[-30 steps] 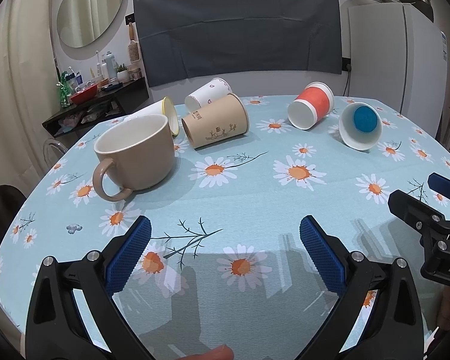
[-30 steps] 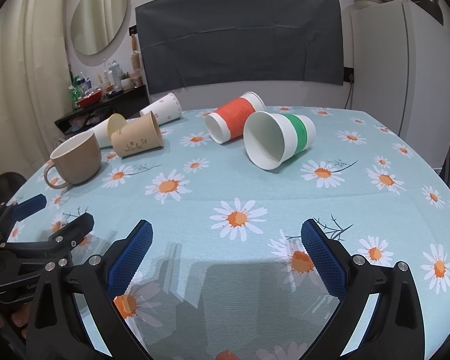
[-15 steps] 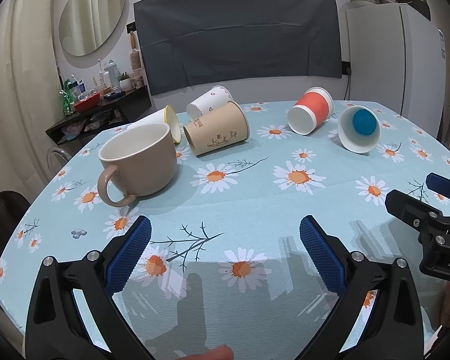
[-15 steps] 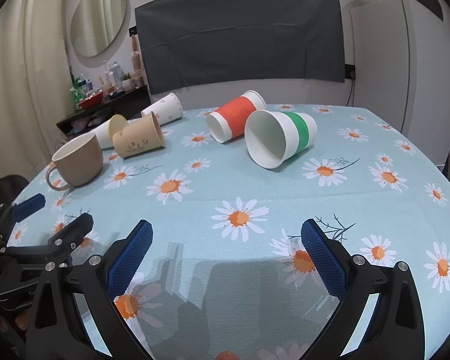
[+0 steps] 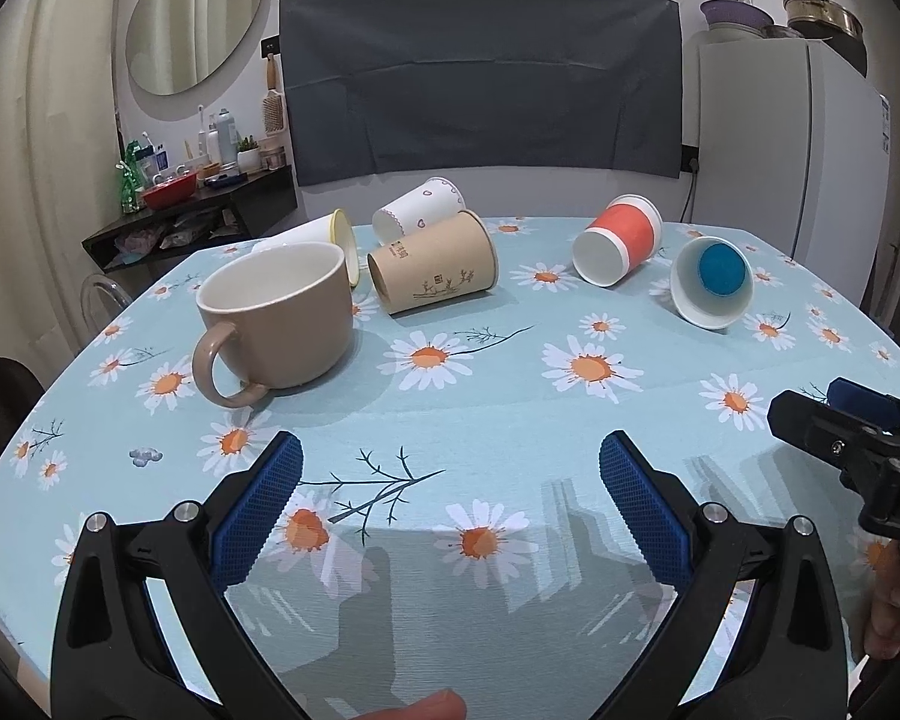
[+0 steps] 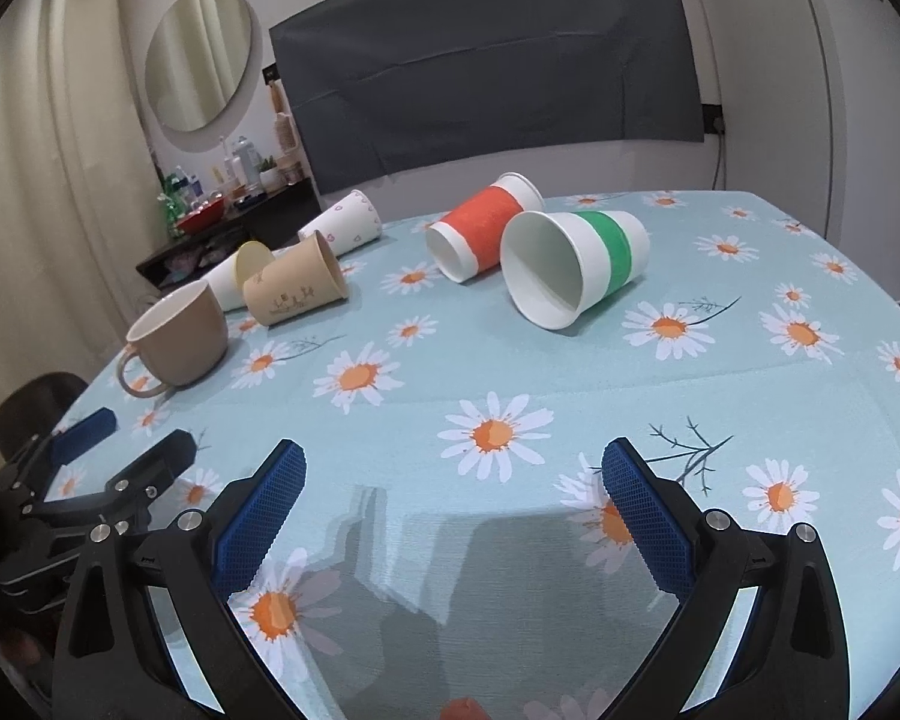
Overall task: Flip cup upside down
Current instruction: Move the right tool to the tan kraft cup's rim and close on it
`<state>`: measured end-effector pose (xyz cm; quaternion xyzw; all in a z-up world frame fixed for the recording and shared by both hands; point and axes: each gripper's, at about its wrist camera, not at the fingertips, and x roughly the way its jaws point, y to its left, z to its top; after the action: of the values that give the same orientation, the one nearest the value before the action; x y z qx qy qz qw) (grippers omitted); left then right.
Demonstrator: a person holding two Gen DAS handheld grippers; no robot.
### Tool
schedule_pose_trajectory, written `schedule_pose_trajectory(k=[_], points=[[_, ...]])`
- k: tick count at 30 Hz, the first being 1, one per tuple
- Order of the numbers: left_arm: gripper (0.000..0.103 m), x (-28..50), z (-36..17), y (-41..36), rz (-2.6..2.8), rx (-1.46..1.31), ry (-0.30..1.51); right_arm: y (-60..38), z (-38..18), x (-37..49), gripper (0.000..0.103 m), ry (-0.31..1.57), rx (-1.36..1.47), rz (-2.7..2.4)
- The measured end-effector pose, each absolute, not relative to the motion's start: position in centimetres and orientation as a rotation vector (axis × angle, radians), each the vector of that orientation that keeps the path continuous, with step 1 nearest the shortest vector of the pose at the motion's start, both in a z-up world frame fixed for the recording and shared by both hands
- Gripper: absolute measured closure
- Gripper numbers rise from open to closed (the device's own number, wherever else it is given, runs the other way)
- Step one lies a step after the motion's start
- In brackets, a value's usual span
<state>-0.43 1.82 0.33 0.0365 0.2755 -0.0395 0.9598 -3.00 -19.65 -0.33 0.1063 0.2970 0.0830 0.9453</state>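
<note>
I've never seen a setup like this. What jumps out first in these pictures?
A daisy-print tablecloth strewn with paper cups on their sides: a brown one, an orange-banded one and a green-banded one toward the far side. One tan ceramic mug stands upright at the left. Nearest the cameras, the left gripper and right gripper hang open above the cloth, holding nothing.
</note>
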Motion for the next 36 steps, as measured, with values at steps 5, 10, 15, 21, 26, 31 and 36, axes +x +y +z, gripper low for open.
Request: schedule_pose_trajectory(k=[5,10,15,21,26,31,36], points=[[0.006,-0.6,0.4,2.2,-0.106,0.051,0.544,-19.4,1.2,-2.5,0.008,0.602,0.208,0.231],[0.006,-0.7,0.5,2.4,-0.129,0.032,0.537,-18.2,4.3,0.5,0.008,0.609,0.134,0.312],[0.006,-0.5,0.5,2.9,-0.163,-0.007,0.547,-17.7,5.4,7.1,0.008,0.674,0.217,0.366],[0.006,-0.2,0.3,3.7,-0.144,-0.061,0.558,-17.2,2.7,16.2,0.008,0.875,0.306,0.479],[0.006,-0.3,0.3,3.7,-0.143,-0.059,0.560,-15.5,1.6,20.6,0.008,0.917,0.303,0.488],[0.006,-0.6,0.4,3.4,-0.146,-0.045,0.553,-13.0,1.8,22.9,0.008,0.895,0.231,0.584],[0.006,-0.8,0.4,3.5,-0.151,-0.050,0.551,-11.6,1.8,24.6,0.009,0.912,0.253,0.657]])
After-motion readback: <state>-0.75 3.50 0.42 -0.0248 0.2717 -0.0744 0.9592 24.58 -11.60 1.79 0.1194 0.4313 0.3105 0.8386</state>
